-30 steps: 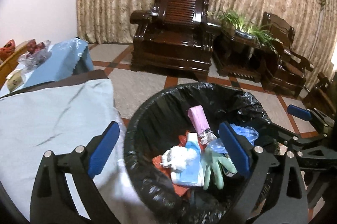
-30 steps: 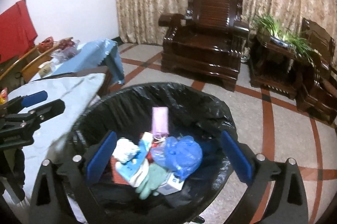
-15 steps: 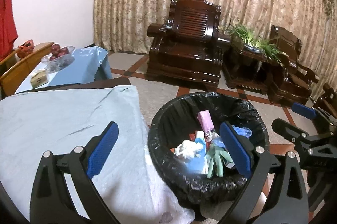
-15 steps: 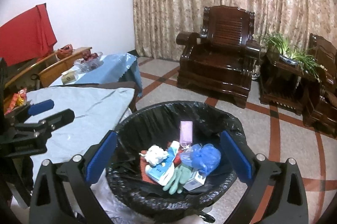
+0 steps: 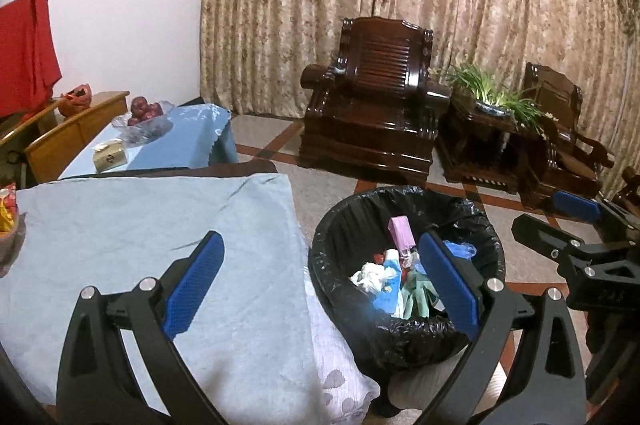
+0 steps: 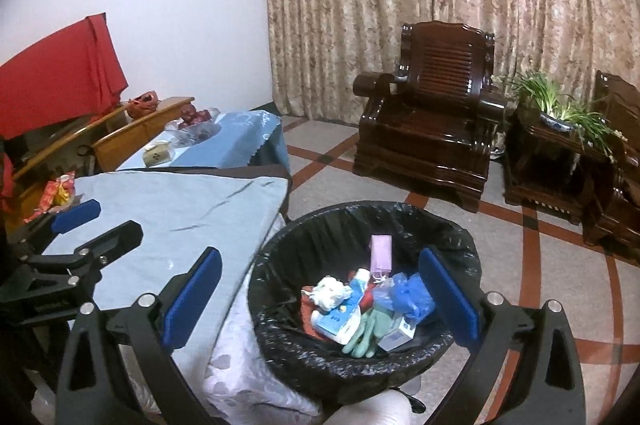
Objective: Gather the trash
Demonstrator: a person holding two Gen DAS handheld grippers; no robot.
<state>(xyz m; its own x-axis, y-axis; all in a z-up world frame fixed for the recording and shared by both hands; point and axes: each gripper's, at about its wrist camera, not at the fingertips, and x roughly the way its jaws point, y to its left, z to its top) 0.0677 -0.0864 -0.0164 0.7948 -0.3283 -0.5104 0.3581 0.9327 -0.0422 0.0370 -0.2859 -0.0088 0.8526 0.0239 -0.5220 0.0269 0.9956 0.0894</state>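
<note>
A bin lined with a black bag (image 5: 404,335) (image 6: 360,361) stands on the floor beside the table. It holds trash: a pink box (image 6: 381,252), a crumpled white tissue (image 6: 330,289), a blue plastic bag (image 6: 412,299), a green glove (image 6: 366,335) and small cartons. My left gripper (image 5: 320,281) is open and empty, held above the table edge and the bin. My right gripper (image 6: 320,301) is open and empty above the bin. Each gripper shows in the other's view, the right one (image 5: 568,225) and the left one (image 6: 84,229).
The table wears a light blue cloth (image 5: 140,237) (image 6: 176,209). A red-yellow snack packet (image 6: 60,191) lies at its far left edge. Behind stand a blue-covered side table with a fruit bowl (image 5: 144,121), wooden armchairs (image 5: 376,113) and a plant (image 5: 492,97).
Both grippers have pulled up and back from the bin, so the bin looks smaller and more of the table shows. The trash in the bin has not moved.
</note>
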